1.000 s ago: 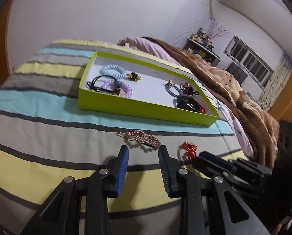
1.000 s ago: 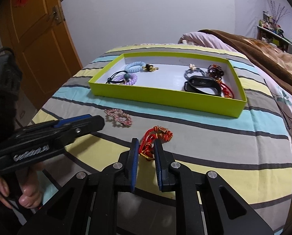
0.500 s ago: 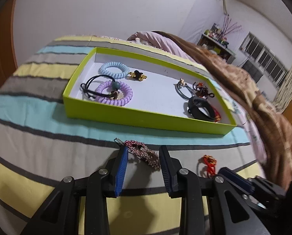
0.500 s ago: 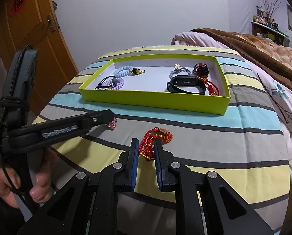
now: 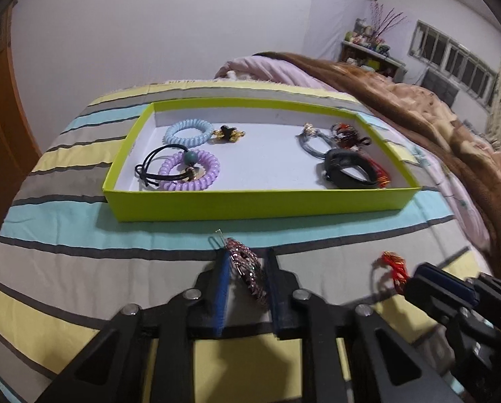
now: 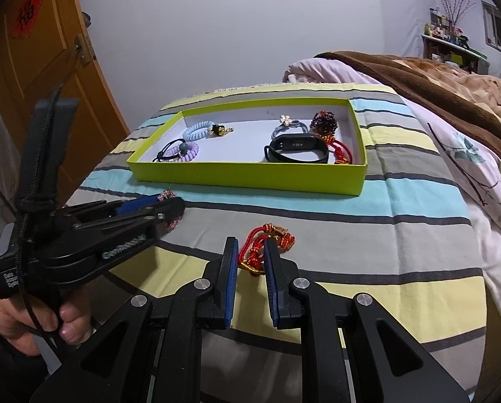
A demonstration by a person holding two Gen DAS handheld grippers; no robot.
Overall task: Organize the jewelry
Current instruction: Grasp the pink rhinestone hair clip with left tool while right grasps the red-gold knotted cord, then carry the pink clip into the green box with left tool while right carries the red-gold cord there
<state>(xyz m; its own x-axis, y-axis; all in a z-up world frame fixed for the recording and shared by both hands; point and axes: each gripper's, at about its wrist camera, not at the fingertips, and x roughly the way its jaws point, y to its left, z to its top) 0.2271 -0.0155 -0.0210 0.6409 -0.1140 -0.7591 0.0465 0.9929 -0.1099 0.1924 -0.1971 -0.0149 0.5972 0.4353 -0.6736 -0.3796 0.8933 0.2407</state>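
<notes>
A pink beaded hair clip (image 5: 245, 268) lies slantwise between the blue pads of my left gripper (image 5: 247, 262), whose jaws are closing; both pads touch it. In the right wrist view the clip (image 6: 165, 196) pokes out past the left gripper (image 6: 173, 208). My right gripper (image 6: 251, 255) is shut on a red knotted cord bracelet (image 6: 267, 235) resting on the striped bedspread, and from the left wrist view the bracelet (image 5: 393, 263) shows at the right gripper's (image 5: 428, 278) tip. The lime-green tray (image 5: 250, 206) sits just beyond both.
The tray (image 6: 243, 174) holds a blue coil hair tie (image 5: 188, 131), a purple coil tie (image 5: 190, 174), a black wristband (image 6: 297, 149) and several other pieces. A brown blanket (image 6: 435, 80) covers the bed at right. A wooden door (image 6: 32, 77) stands at left.
My left gripper slid forward around the hair clip and its jaws narrowed onto it. The right gripper kept its hold on the red bracelet.
</notes>
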